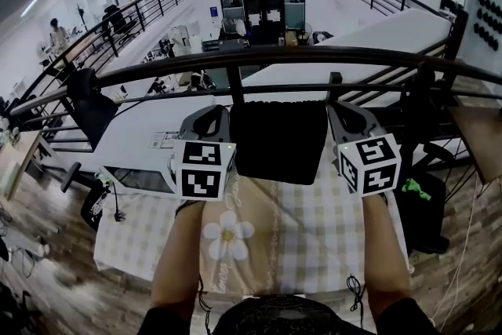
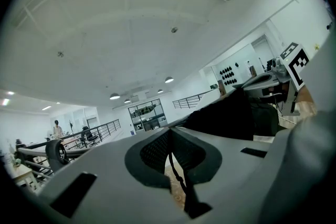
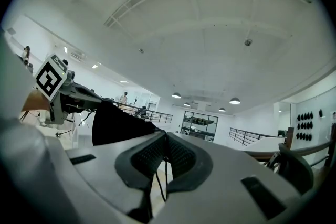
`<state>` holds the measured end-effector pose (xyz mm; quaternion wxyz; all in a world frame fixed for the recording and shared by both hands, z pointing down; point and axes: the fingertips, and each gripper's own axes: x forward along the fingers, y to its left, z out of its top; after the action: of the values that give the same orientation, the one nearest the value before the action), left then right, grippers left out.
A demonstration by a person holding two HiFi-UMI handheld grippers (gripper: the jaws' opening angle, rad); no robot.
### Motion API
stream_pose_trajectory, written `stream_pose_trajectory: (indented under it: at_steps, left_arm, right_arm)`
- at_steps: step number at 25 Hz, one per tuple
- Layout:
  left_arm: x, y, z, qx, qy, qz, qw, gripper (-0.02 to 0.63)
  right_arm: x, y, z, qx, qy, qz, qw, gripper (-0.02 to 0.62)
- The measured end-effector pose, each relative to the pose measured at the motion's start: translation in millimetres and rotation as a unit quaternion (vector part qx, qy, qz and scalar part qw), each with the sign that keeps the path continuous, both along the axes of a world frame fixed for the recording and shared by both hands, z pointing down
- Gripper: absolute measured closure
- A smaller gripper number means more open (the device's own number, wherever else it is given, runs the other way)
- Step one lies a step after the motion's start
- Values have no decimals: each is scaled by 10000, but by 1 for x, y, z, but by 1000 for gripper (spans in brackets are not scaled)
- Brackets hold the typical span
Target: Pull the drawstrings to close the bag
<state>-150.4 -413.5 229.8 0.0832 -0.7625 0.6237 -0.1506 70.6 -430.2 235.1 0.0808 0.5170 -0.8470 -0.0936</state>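
Observation:
A black drawstring bag (image 1: 278, 141) hangs in the air between my two grippers, above a table. My left gripper (image 1: 217, 118) is at the bag's left top corner and my right gripper (image 1: 343, 118) at its right top corner. In the left gripper view the jaws (image 2: 169, 132) are shut on a thin black drawstring (image 2: 177, 173) that trails down from them, with the bag (image 2: 236, 115) to the right. In the right gripper view the jaws (image 3: 165, 137) are shut on the other drawstring (image 3: 156, 181), and the bag (image 3: 115, 123) lies to the left. The bag's mouth is hidden.
A table with a checked cloth (image 1: 314, 231) and a flower print (image 1: 227, 235) lies below the bag. A dark railing (image 1: 274, 55) runs across just beyond the grippers. A black object with a green item (image 1: 413, 189) stands at the right. Desks and a lamp (image 1: 90, 102) are at the left.

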Motion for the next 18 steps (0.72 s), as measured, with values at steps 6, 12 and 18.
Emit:
stream_pose_trajectory:
  at_steps: [6,12,18]
  left_arm:
    - [-7,0,0,9,-32,-56,10000,578]
    - [-14,-2,2,11,-98,-115,9999,578]
    - [-20,-3,4,-5,-85,-178,9998,578]
  right_arm:
    - [4,-2,1,-34,-41,77,10000,571]
    - [8,-3,2,-59,-68,171,9998,571]
    - [15,-4,2,-61,-154,233,9996,572]
